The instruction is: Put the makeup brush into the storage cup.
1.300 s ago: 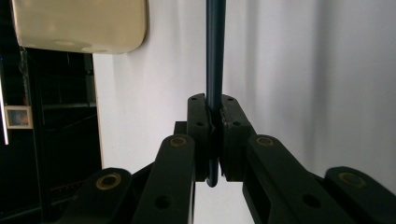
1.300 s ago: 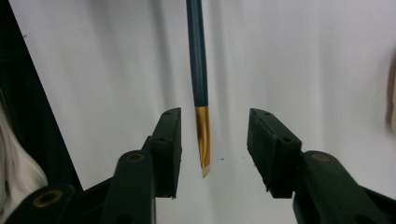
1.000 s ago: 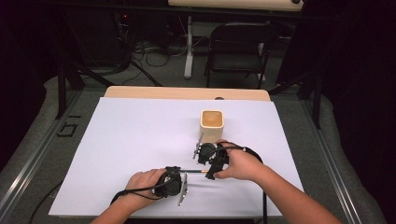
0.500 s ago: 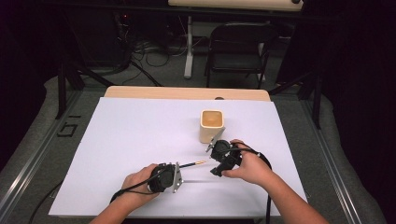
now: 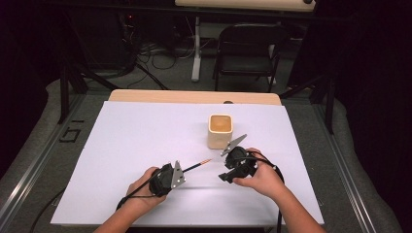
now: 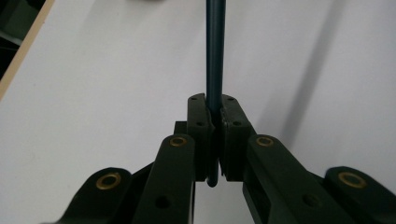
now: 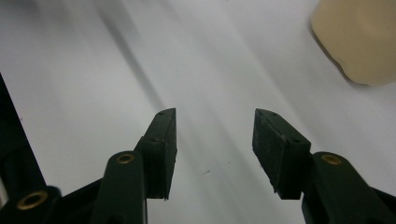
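A dark blue pencil (image 5: 197, 166) with an orange tip juts out of my left gripper (image 5: 182, 173), which is shut on its shaft. In the left gripper view the pencil (image 6: 215, 56) runs straight ahead from between the pressed pads of that gripper (image 6: 214, 105), low over the white sheet. My right gripper (image 5: 225, 176) hovers a short way right of the pencil tip. Its jaws (image 7: 215, 135) stand apart with nothing between them and have just been closing a little. A cream square cup (image 5: 220, 130) stands upright just behind it, and that cup (image 7: 359, 37) fills the upper right corner of the right gripper view.
A white sheet (image 5: 145, 136) covers the wooden table (image 5: 194, 96). A black chair (image 5: 248, 48) and cables sit on the floor beyond the far edge. Both forearms come in from the bottom edge.
The two grippers have drawn apart: the left one slid left with the pencil, and the right one slid right, closer to the cup. The cup has not moved.
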Motion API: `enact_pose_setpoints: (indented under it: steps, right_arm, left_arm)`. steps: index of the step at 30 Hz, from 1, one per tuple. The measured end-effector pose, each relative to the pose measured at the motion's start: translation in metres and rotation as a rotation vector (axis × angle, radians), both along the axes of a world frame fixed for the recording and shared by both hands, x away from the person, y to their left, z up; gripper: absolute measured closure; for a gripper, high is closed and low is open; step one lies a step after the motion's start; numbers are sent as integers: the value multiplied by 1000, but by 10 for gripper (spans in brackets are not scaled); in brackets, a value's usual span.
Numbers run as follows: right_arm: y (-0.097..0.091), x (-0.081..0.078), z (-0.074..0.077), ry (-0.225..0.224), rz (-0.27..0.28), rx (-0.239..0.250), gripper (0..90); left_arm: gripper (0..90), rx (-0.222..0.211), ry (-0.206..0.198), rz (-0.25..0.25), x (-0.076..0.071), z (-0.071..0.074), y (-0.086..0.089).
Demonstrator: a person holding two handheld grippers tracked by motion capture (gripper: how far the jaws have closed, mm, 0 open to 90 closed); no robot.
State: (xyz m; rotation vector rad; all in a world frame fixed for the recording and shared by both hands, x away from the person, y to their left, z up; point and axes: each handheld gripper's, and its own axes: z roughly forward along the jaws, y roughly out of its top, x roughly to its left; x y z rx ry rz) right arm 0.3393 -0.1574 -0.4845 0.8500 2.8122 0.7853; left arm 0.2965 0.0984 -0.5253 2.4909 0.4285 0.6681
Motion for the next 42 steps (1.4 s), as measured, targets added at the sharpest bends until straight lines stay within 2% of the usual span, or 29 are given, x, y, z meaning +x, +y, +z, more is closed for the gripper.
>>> enact_pose_setpoints:
  steps: [2, 4, 6, 7, 13, 14, 18, 19, 20, 22, 25, 26, 28, 30, 33, 36, 42]
  right_arm:
    - [0, 0, -1, -9, -3, -3, 503]
    - [0, -1, -3, -16, -19, 24, 502]
    - [-1, -1, -3, -13, -19, 17, 498]
    - [0, -1, -6, -27, -30, 38, 498]
    - [-3, -2, -9, -51, -34, 82, 497]
    - [-2, -3, -11, -58, -47, 107, 497]
    - [-1, -6, -14, -39, -46, 98, 497]
    - [1, -7, -18, -70, -59, 142, 497]
    - [0, -7, -18, -50, -53, 127, 497]
    - [1, -8, -20, -57, -57, 136, 504]
    - [0, -9, -22, -51, -68, 160, 519]
    - [1, -10, -25, -68, -81, 193, 521]
    - [0, -10, -26, -39, -86, 200, 521]
    - [1, -10, -28, -45, -93, 215, 520]
    - [1, -11, -31, -38, -108, 247, 521]
    - [0, -12, -31, -39, -122, 249, 524]
    - [-6, -12, -32, -42, -184, 361, 543]
  left_arm:
    - [849, -25, 12, 8, 0, 0, 1]
    - [849, -54, 32, 11, 2, 1, 2]
    - [849, -82, 58, 18, 3, 2, 4]
    - [849, -101, 70, 21, 4, 2, 5]
    - [849, -192, 133, 41, 8, 1, 11]
    - [849, -210, 143, 44, 9, 1, 12]
    - [849, -267, 183, 48, 11, 0, 14]
    - [849, -279, 192, 48, 12, 0, 15]
    - [849, -287, 199, 48, 12, 0, 16]
    - [849, -316, 217, 53, 14, -1, 18]
    - [849, -352, 241, 58, 15, -1, 19]
    - [849, -362, 248, 59, 16, -2, 20]
    - [849, -401, 265, 64, 17, -3, 21]
    - [849, -431, 282, 70, 18, -3, 23]
    - [849, -460, 295, 71, 18, -4, 24]
    - [849, -484, 301, 73, 19, -5, 26]
    - [849, -516, 309, 88, 19, -6, 27]
